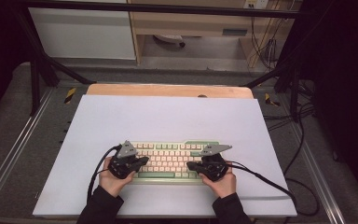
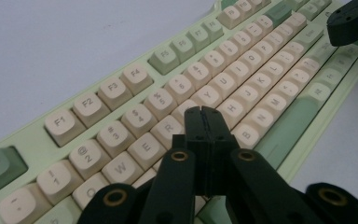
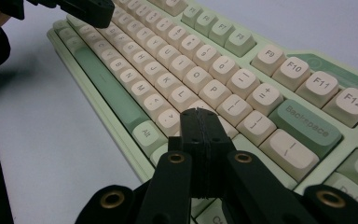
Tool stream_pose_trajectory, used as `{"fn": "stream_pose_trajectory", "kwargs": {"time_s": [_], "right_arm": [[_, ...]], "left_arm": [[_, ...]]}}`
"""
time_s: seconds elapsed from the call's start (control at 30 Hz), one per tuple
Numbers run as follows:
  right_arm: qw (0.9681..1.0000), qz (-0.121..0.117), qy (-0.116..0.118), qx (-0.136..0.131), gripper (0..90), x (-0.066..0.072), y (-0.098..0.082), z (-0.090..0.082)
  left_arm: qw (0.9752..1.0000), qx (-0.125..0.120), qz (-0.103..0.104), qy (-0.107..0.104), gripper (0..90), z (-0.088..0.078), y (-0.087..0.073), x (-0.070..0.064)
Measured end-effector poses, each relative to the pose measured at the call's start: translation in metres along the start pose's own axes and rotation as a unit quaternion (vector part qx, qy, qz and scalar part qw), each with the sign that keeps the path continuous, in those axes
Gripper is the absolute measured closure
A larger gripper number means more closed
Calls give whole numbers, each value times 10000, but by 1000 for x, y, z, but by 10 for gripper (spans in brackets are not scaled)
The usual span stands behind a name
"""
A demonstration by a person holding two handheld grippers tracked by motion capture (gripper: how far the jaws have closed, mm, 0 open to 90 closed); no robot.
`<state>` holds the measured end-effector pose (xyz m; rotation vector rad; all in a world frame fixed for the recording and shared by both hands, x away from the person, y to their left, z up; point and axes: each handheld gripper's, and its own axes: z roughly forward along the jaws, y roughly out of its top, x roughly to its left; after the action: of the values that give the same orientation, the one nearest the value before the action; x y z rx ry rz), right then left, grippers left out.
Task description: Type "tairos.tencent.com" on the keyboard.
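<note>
The keyboard (image 1: 170, 161) lies crosswise under both closed, empty claws, the left gripper (image 2: 207, 114) over its left keys, the right gripper (image 3: 198, 115) over its right.

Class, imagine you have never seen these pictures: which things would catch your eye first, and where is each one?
First comes the pale green keyboard with cream keys, lying near the front edge of the white table top. Next, the two black tools over it: the left hand-held gripper above the keyboard's left end and the right hand-held gripper above its right end, both with jaws shut and pointing inward. In the right gripper view, the green Backspace key stands out.
</note>
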<state>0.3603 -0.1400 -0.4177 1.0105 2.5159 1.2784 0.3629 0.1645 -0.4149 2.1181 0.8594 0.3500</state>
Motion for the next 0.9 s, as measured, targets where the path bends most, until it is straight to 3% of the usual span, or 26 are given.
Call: {"fn": "stream_pose_trajectory", "kwargs": {"time_s": [0.3,0.9], "right_arm": [[10000,-3,1,-15,900,0,0,-1],[10000,-5,-2,-10,900,0,1,-1]], "left_arm": [[10000,58,42,12,900,14,8,-4],[9998,131,-22,145,900,31,8,0]]}}
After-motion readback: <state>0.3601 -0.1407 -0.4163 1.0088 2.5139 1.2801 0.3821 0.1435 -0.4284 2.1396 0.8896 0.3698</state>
